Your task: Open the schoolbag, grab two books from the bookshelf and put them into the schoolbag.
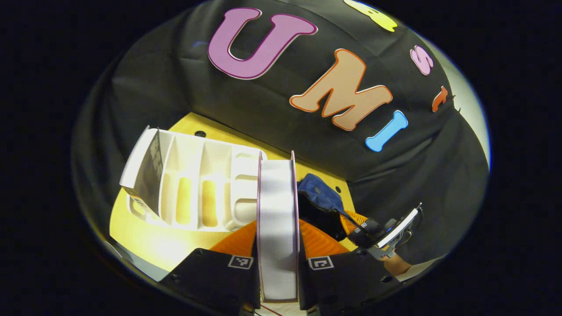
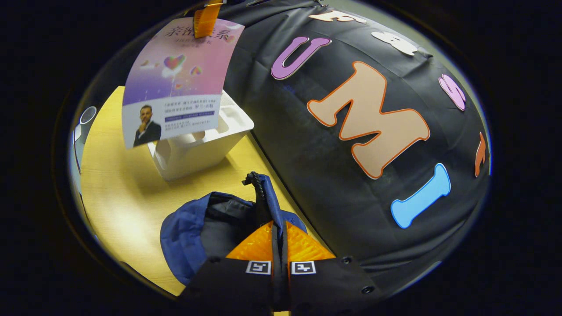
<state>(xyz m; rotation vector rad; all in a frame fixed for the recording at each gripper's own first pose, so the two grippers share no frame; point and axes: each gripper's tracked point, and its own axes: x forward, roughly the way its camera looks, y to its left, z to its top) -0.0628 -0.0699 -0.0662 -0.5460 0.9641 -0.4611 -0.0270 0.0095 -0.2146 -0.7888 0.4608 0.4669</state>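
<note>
Left gripper (image 1: 277, 245): both orange fingers press on a book (image 1: 278, 228), one on each cover. The book is held with its white page edge facing the camera and pink cover edges visible on either side. In the right gripper view, the same book (image 2: 182, 79) hangs in the air above the bookshelf, held at its top edge by an orange finger (image 2: 206, 17); its cover is pink and purple with a photograph of a person in the lower corner.

Bookshelf (image 1: 193, 188): a white divided rack standing on the yellow wooden table (image 1: 145, 237). In the left gripper view it lies just behind the held book; the compartments that show hold no books.

Schoolbag (image 2: 206, 224): blue with a dark interior, standing open on the table near the bookshelf, against the black cloth wall (image 2: 333, 184).

Right gripper (image 2: 279, 245): the orange fingers are closed together on the bag's black zipper edge (image 2: 261, 197), holding the opening up. In the left gripper view the right gripper (image 1: 373, 230) sits at the schoolbag (image 1: 320, 195), beside the held book.
</note>
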